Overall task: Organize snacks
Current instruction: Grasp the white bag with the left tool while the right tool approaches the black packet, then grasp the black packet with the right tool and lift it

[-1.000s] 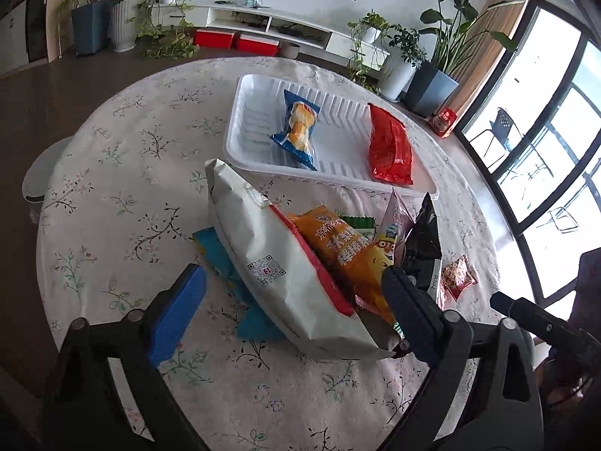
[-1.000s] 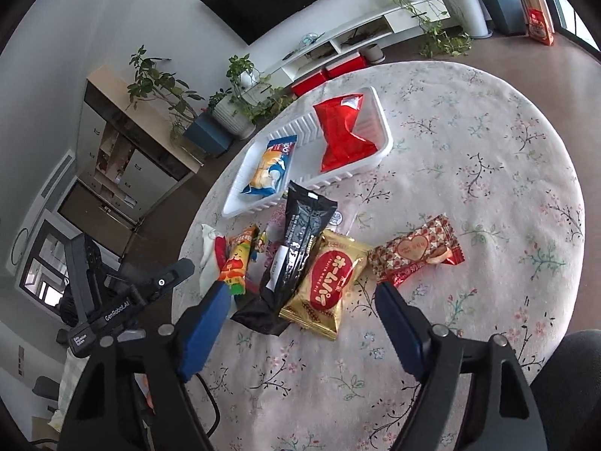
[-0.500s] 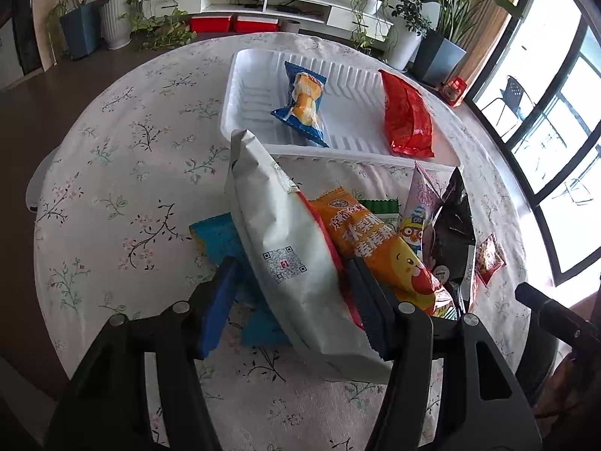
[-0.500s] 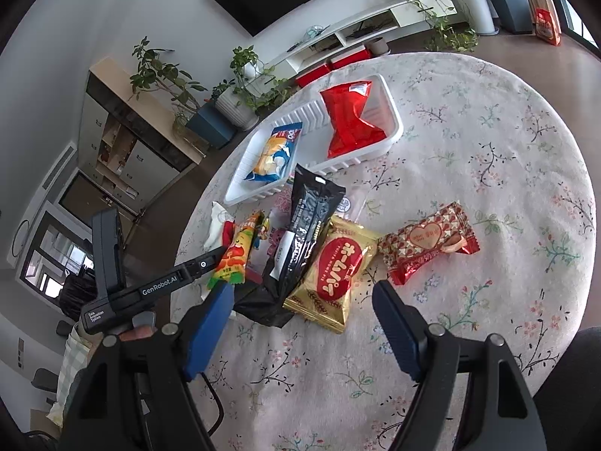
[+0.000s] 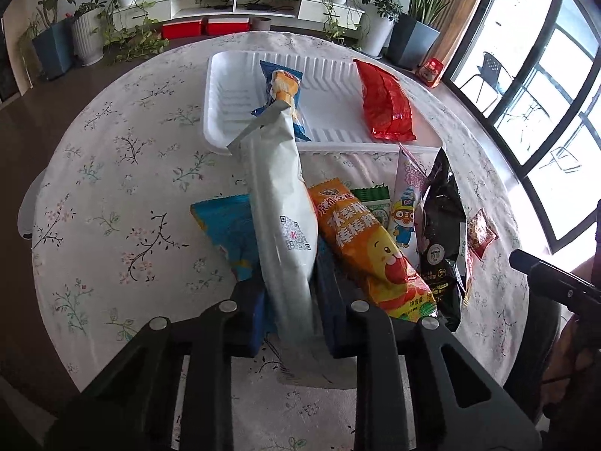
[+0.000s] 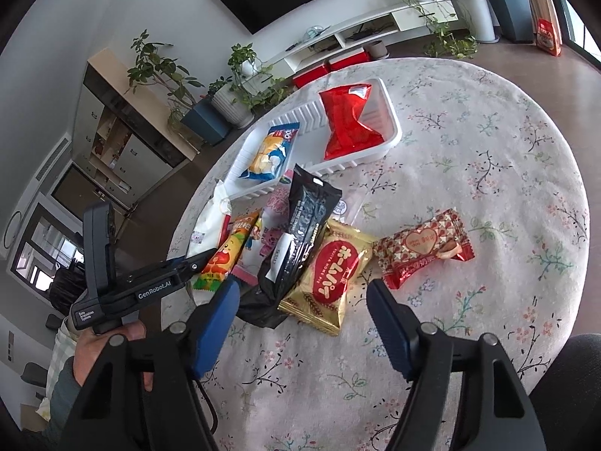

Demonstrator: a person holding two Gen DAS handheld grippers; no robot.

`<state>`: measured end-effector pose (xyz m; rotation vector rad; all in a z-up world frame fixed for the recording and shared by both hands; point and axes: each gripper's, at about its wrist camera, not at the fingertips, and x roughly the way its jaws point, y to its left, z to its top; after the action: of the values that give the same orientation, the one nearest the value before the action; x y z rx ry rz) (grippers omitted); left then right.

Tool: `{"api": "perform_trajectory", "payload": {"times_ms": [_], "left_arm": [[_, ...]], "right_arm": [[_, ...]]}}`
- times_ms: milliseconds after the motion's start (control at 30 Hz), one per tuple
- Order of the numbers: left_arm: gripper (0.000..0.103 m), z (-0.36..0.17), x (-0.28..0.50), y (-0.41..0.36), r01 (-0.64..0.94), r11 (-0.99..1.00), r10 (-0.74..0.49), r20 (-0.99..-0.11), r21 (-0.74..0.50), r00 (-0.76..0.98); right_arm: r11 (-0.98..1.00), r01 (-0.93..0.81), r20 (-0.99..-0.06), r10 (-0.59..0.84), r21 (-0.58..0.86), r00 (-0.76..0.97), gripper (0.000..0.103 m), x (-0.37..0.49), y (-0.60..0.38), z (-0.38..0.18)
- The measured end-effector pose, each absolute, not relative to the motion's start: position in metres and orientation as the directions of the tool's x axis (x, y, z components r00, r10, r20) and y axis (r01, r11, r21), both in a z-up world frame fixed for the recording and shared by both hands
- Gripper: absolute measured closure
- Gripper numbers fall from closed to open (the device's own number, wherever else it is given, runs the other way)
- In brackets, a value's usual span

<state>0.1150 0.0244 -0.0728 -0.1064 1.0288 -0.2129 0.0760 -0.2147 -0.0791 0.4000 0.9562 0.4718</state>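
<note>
Gripping white bag (image 5: 280, 203) near its lower end, left gripper (image 5: 289, 323) fingers just closed on it. Bag lies short of tray (image 5: 216, 112). Lift clear of neighbouring packets. Right gripper (image 6: 300, 315) fingers open, empty.

Daylight pours in from the tall windows (image 5: 526, 86), bright enough that the panes blow out to white and the near edge of the counter (image 5: 499, 203) washes pale. Elsewhere the light is soft and even, with faint shadows under the packets. The red packet (image 6: 347, 122) in the tray glints with foil glare. Both views bow strongly, walls and shelving curving toward black vignetted corners. The white bag (image 5: 280, 203) smears where it sits closest to the lens; the room beyond stays fairly sharp.
</note>
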Motion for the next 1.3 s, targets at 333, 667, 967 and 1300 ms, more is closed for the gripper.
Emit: {"api": "perform_trajectory", "payload": {"times_ms": [333,667,967,1300], "left_arm": [[0.087,-0.067,0.098,0.044,0.116,0.952,-0.299,-0.791,-0.282,0.533],[0.088,-0.07,0.091,0.049,0.126,0.946,-0.319,-0.783,-0.299,0.534],[0.09,-0.072,0.088,0.05,0.147,0.94,-0.338,-0.776,-0.308,0.532],[0.09,-0.071,0.083,0.056,0.138,0.931,-0.357,-0.756,-0.339,0.549]], "right_arm": [[0.84,-0.203,-0.689,0.531,0.503,0.493,0.032,0.095,-0.207,-0.075],[0.853,-0.227,-0.755,0.522,0.47,0.398,0.042,0.121,-0.169,-0.087],[0.883,-0.217,-0.814,0.468,0.416,0.344,0.048,0.138,-0.154,-0.101],[0.85,-0.212,-0.786,0.526,0.481,0.324,0.079,0.14,-0.159,-0.108]]}}
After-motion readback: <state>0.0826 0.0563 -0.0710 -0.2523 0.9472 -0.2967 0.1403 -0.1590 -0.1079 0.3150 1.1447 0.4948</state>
